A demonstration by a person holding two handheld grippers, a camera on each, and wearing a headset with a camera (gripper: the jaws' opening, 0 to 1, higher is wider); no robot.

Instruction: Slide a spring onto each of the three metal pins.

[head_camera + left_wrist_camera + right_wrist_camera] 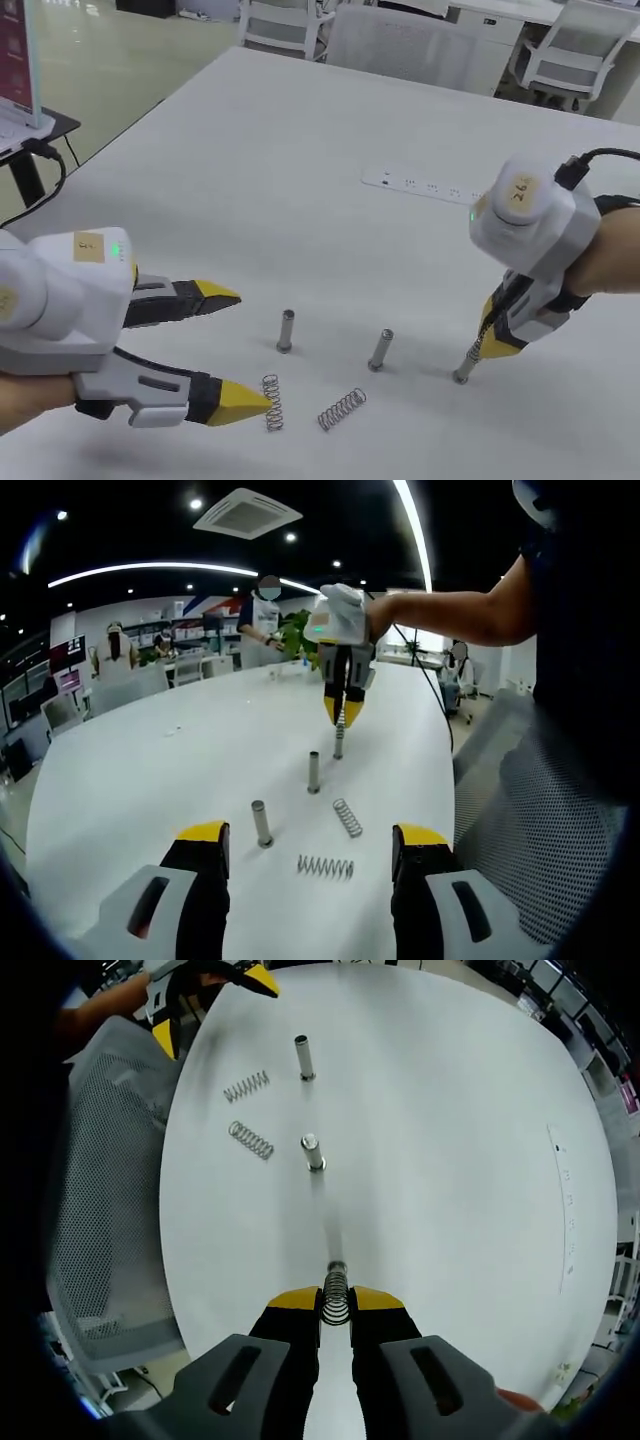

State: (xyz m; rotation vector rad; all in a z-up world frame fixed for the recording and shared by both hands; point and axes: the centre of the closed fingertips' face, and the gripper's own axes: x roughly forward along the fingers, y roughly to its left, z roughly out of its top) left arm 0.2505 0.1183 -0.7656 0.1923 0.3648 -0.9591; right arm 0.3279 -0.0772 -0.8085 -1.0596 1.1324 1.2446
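Three short metal pins stand in a row on the white table (pixel 300 180): a left pin (pixel 286 330), a middle pin (pixel 381 350) and a right pin (pixel 465 370). My right gripper (pixel 497 345) is shut on a spring (pixel 335 1300) whose lower end sits over the top of the right pin (pixel 336 1268). Two loose springs (pixel 272 402) (pixel 342 408) lie in front of the left and middle pins. My left gripper (pixel 238 350) is open just left of them with nothing between its fingers (pixel 205 840). The near spring (pixel 325 866) lies between its jaws in the left gripper view.
A white power strip (pixel 425 187) lies on the table behind the pins. Mesh office chairs (pixel 400 45) stand at the far edge. A side stand with a laptop (pixel 15 60) and cables is at the left. People sit at desks in the background (pixel 265 610).
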